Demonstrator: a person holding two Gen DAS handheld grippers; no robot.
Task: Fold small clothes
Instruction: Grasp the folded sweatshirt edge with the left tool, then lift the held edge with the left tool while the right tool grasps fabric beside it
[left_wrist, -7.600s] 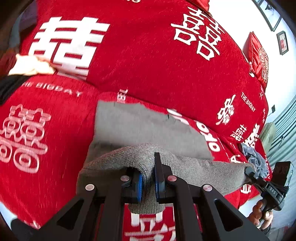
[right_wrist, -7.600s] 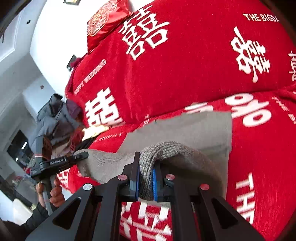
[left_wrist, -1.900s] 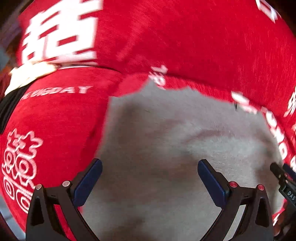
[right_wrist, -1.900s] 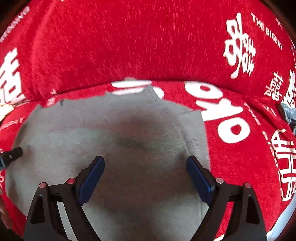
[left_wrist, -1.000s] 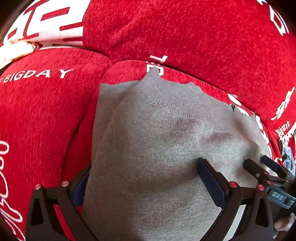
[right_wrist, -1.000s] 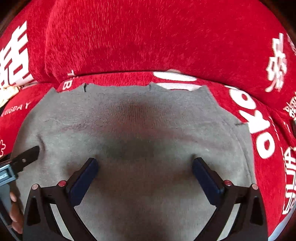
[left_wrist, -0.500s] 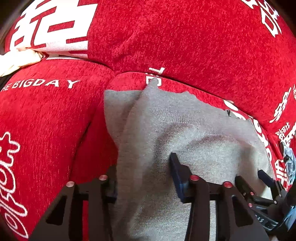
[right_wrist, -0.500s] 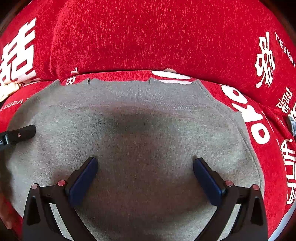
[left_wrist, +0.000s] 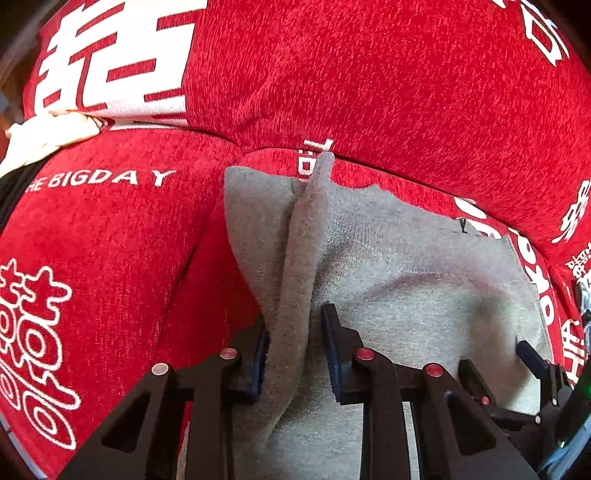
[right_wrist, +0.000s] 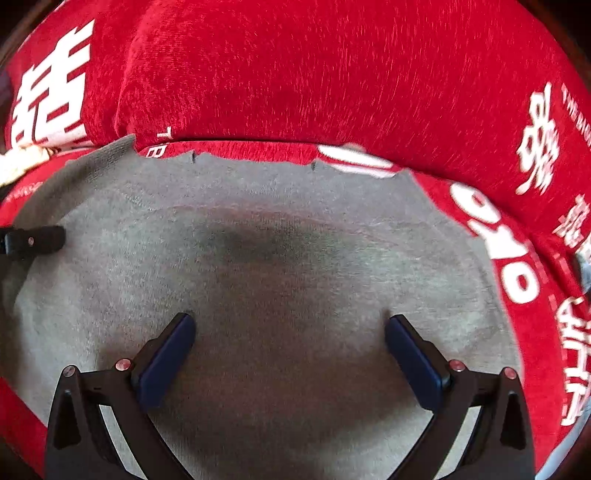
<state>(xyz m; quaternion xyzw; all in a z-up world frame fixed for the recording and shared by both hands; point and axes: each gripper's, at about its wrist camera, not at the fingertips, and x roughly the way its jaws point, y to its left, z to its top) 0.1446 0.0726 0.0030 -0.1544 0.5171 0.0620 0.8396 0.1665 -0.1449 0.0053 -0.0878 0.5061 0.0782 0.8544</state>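
The left gripper (left_wrist: 295, 350) points forward and down at the sofa seat, its jaws pinched on a raised ridge of the grey knit garment (left_wrist: 406, 280) that runs straight ahead from between them toward the backrest. The right gripper (right_wrist: 288, 354) hovers low over the same garment (right_wrist: 280, 258), jaws spread wide with flat grey cloth between and ahead of them, gripping nothing; its tips sit close to the fabric, though contact cannot be told. The garment lies on a red sofa cover (left_wrist: 110, 240) printed with white characters. Beyond both jaws the garment's far edge meets the red backrest cushion (right_wrist: 314, 74). To the left of the left jaws is bare red seat; a cream cloth (left_wrist: 44, 136) lies far off that side.
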